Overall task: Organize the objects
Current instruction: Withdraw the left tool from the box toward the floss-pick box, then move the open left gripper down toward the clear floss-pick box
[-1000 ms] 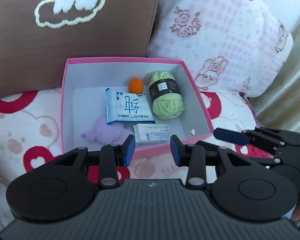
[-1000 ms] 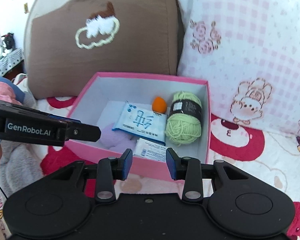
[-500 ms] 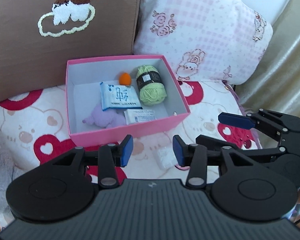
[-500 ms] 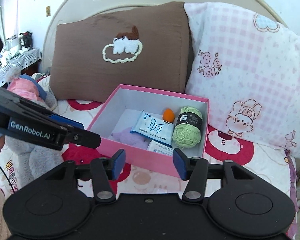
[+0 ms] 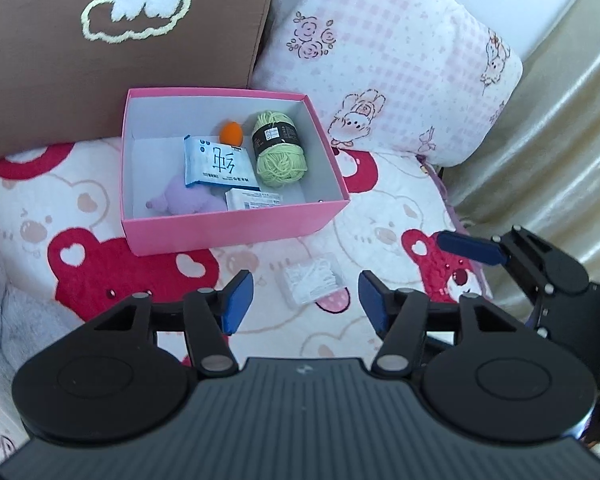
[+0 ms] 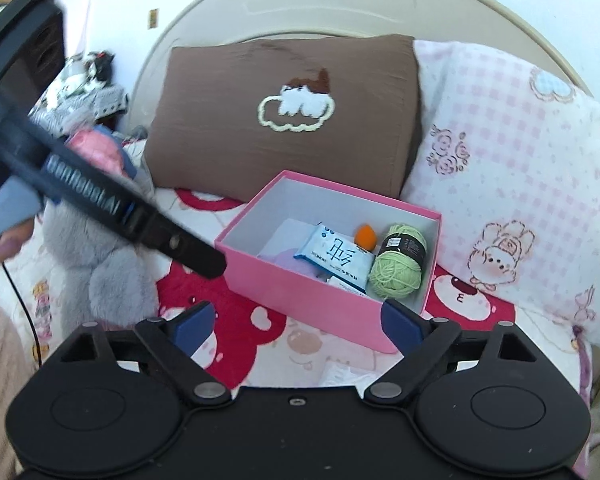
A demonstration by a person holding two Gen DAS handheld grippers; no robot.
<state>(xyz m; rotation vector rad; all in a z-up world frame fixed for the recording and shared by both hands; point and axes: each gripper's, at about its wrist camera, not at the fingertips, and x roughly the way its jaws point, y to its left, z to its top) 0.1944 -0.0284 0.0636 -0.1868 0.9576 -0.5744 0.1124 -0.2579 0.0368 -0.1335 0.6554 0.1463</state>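
Behind the pink box (image 5: pixel 236 232) lean a brown pillow (image 5: pixel 120 48) and a pink one (image 5: pixel 388 60). Both grippers, left (image 5: pixel 305 304) and right (image 6: pixel 297 326), have just been opening, empty; a small white packet (image 5: pixel 312 283) lies on the blanket just beyond the left fingers (image 5: pixel 236 300).

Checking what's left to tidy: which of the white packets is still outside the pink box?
The small clear packet of white bits on the blanket; the other packets lie inside the box.
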